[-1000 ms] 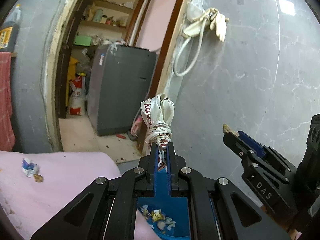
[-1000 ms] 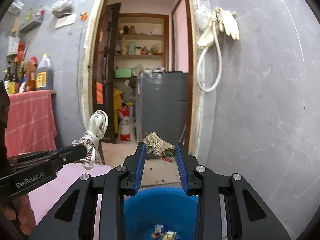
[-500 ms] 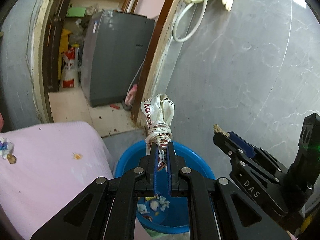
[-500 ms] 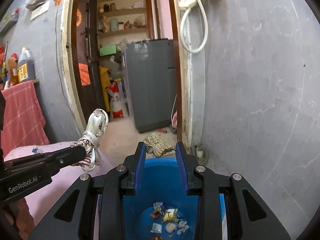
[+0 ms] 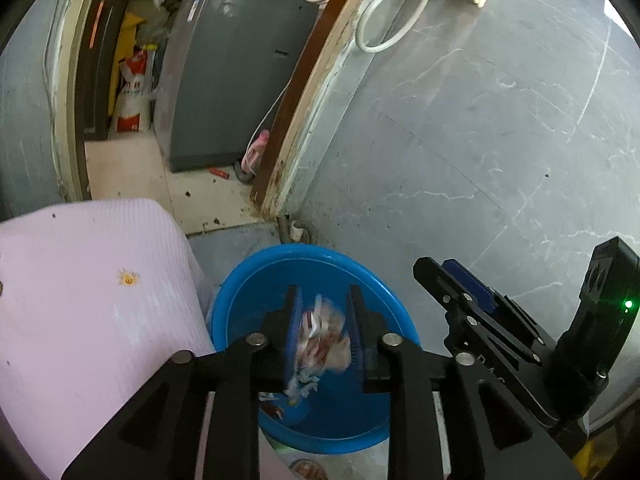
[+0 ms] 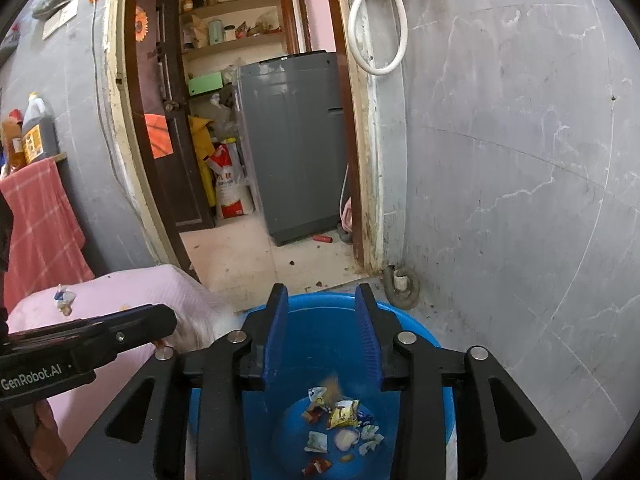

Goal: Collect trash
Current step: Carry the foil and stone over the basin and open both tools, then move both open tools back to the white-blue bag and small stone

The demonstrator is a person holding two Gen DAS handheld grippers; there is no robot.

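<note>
While your two grippers hang over the blue basin (image 6: 416, 332), open floor lies only beyond its far rim, pink bed (image 5: 92, 300) crowding its left. Left gripper (image 5: 322, 322) fingers have just parted; the blurred knotted ribbon (image 5: 324, 344) hangs loose between them. Right gripper (image 6: 322, 332) fingers have just opened, empty above wrappers (image 6: 340, 420).

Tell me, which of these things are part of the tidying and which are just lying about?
Part of the job:
- blue basin
- wrappers in the basin
- knotted ribbon
- crumpled wrapper on the pink cloth

Just lying about:
- washing machine
- white hose
- red towel
</note>
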